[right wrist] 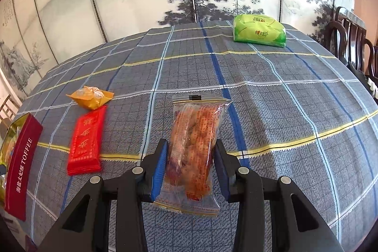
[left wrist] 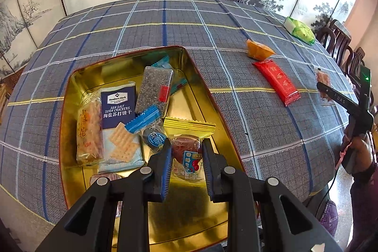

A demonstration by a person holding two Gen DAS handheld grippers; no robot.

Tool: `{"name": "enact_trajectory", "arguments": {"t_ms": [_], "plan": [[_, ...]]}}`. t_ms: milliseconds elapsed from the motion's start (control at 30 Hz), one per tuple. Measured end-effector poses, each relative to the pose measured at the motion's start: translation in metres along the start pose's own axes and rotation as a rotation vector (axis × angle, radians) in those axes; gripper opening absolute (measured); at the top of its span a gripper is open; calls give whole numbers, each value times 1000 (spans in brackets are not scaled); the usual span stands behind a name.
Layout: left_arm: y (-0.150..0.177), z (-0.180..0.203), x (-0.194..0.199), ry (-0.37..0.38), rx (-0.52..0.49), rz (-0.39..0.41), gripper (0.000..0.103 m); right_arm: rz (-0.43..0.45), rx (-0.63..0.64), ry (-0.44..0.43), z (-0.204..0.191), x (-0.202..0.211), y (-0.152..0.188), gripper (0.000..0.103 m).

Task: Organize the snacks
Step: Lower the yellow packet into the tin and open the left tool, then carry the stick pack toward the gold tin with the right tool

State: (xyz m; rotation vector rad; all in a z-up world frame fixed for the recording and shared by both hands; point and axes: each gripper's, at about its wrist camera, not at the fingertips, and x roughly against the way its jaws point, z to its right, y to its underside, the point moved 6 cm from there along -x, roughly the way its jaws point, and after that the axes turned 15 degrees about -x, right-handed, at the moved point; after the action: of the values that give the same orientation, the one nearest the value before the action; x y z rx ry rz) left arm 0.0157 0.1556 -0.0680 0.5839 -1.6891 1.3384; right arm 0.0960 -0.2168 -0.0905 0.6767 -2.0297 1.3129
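Right wrist view: the right claw straddles a clear bag of fried snacks lying on the checked surface, its fingers seemingly just touching the bag's sides. Farther left lie a red packet and an orange candy; a green pack sits far back. Left wrist view: the left claw, spread, hovers over a yellow-edged pastry inside the gold tin

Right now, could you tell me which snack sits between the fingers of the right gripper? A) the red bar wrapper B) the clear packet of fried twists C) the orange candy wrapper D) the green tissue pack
B: in the right wrist view, the clear packet of fried twists lies on the tablecloth between the right gripper fingers, which are spread on either side of it.
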Motion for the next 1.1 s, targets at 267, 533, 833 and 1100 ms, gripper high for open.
{"name": "enact_trajectory", "arguments": {"t_ms": [267, 533, 833, 1100], "plan": [[-4, -1, -8, -9, 17, -1, 22, -4, -3, -11, 0, -1, 1, 40], [-5, -6, 3, -29, 37, 25, 22, -7, -9, -15, 0, -2, 1, 40], [9, 0, 23, -97, 33, 65, 35, -12, -24, -21, 2, -2, 3, 40], [18, 4, 39, -189, 9, 95, 57, -26, -47, -25, 6, -3, 4, 40]]}}
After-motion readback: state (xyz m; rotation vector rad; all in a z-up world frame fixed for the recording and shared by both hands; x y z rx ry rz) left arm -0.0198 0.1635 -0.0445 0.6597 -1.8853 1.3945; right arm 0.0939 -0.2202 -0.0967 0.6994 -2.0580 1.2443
